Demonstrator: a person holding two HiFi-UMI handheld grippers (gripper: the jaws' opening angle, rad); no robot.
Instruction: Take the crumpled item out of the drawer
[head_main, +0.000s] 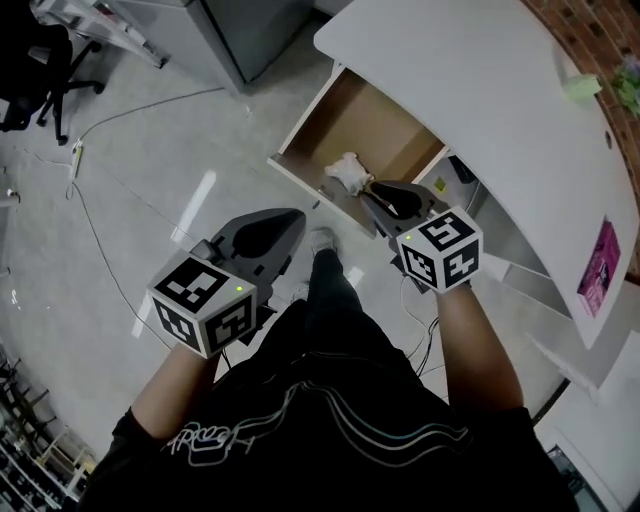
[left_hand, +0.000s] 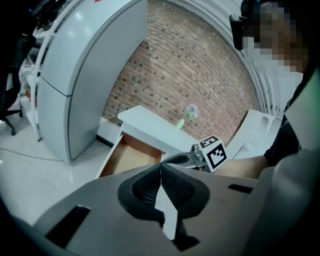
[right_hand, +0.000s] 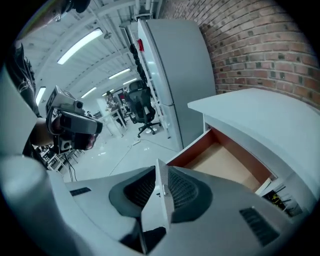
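The wooden drawer (head_main: 345, 125) stands pulled open under the white desk (head_main: 480, 110). A crumpled white item (head_main: 347, 172) lies at the drawer's front right corner. My right gripper (head_main: 368, 189) hovers at the drawer's front edge, its tips right beside the crumpled item. Its jaws stand slightly parted with nothing between them. In the right gripper view (right_hand: 159, 169) I see the drawer's bare bottom (right_hand: 225, 162) but not the item. My left gripper (head_main: 297, 218) hangs over the floor left of the drawer, shut and empty (left_hand: 161, 172).
A grey cabinet (head_main: 235, 30) stands behind the drawer and an office chair (head_main: 40, 60) at far left. A cable (head_main: 95, 225) runs across the floor. On the desk lie a pink item (head_main: 598, 265) and a green one (head_main: 582, 88). My shoe (head_main: 322, 240) is below the drawer.
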